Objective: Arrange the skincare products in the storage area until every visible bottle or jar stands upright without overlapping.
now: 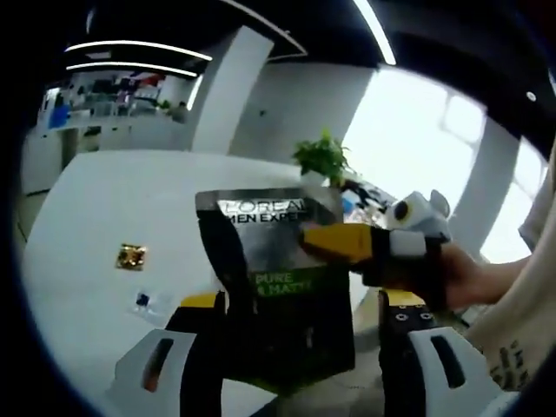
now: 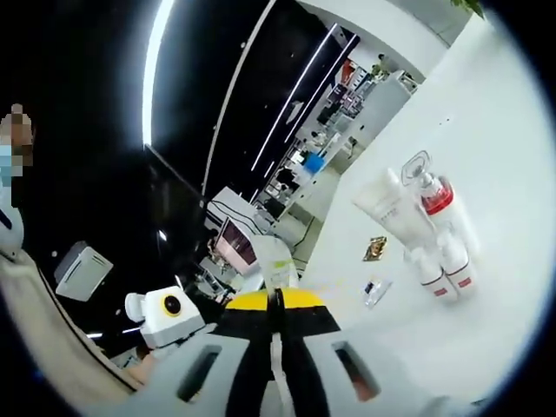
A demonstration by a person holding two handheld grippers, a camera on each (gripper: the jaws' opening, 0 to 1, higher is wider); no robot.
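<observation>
A dark L'Oreal Men Expert box (image 1: 282, 287) hangs upright above the white table (image 1: 95, 208), between my left gripper's (image 1: 300, 347) two spread jaws. It rests near the left jaw, and a gap shows at the right jaw. My right gripper (image 1: 317, 241) comes in from the right, its yellow tips pinched on the box's upper right edge. In the right gripper view the right gripper (image 2: 278, 300) is shut, with the box's pale thin edge (image 2: 275, 261) sticking out above it. A white tube (image 2: 391, 213), a red-capped bottle (image 2: 441, 204) and two small white bottles (image 2: 443, 269) are grouped on the table (image 2: 486, 130).
A small gold packet (image 1: 131, 256) (image 2: 376, 248) and a blue-marked sachet (image 1: 143, 301) (image 2: 375, 291) lie loose on the table. A potted plant (image 1: 323, 158) stands at the far edge. A person's hand (image 1: 469, 278) holds the right gripper. Office desks stand beyond.
</observation>
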